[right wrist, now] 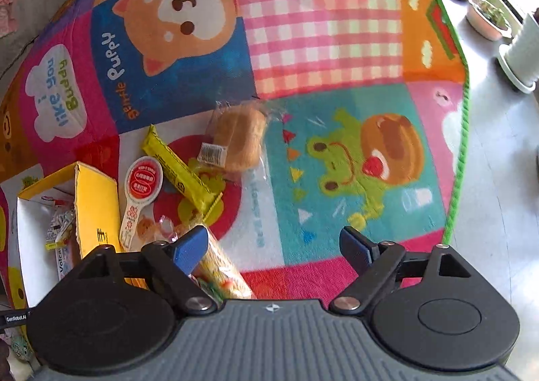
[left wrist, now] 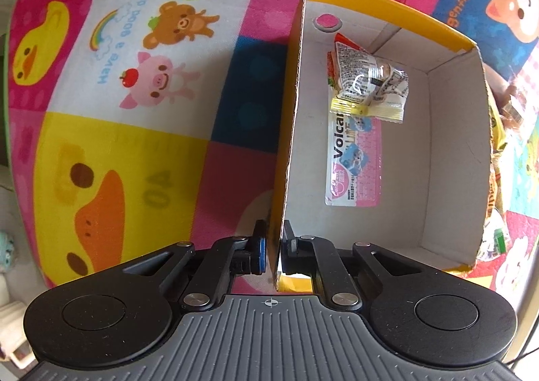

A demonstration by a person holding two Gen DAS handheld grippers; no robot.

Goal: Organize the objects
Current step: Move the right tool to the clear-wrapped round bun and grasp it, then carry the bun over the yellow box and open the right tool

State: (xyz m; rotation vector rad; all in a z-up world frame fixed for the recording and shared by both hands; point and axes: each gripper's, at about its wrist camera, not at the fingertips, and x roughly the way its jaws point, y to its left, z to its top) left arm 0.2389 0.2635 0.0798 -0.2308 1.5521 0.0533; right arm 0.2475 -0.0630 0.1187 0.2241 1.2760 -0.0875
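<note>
A yellow cardboard box with a white inside lies on the play mat. My left gripper is shut on the box's near side wall, one pad on each face. Inside lie a pink Volcano packet and a crumpled clear snack wrapper. In the right wrist view the same box is at the left. My right gripper hangs open over the mat with nothing between its fingers. Ahead of it lie a wrapped bun, a yellow bar, a red-and-white spoon-shaped pack and a noodle-patterned packet.
The colourful cartoon play mat covers the floor, its green edge at the right. Beyond it is grey floor with white plant pots. More snack packets lie past the box's far wall.
</note>
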